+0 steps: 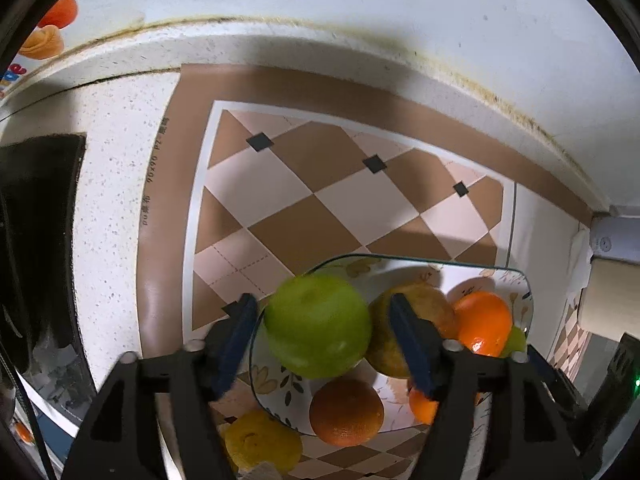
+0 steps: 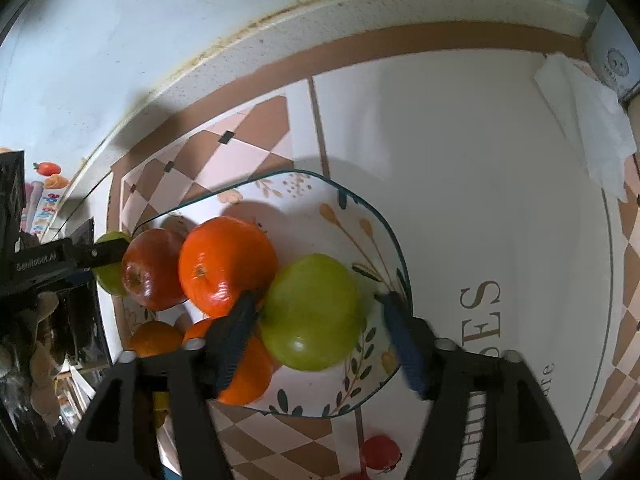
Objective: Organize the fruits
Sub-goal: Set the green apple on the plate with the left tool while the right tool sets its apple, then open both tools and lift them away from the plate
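Observation:
A floral plate [image 1: 520,284] [image 2: 320,196] holds several fruits. In the left wrist view my left gripper [image 1: 322,312] has its fingers around a green apple [image 1: 318,324] at the plate's left rim, with a gap showing on the right side. A red-yellow apple [image 1: 424,304] and oranges [image 1: 484,322] [image 1: 346,412] lie beside it. In the right wrist view my right gripper [image 2: 318,308] stands open around another green apple [image 2: 310,312] on the plate, a gap at the right finger. A big orange [image 2: 226,264] and a red apple [image 2: 150,268] lie to the left.
A yellow lemon [image 1: 260,444] lies off the plate on the checked mat [image 1: 304,184]. The wall and counter edge run along the back. A white cloth [image 2: 588,120] lies at the far right. A red fruit [image 2: 380,452] sits on the mat near the front. Dark clutter stands at the left.

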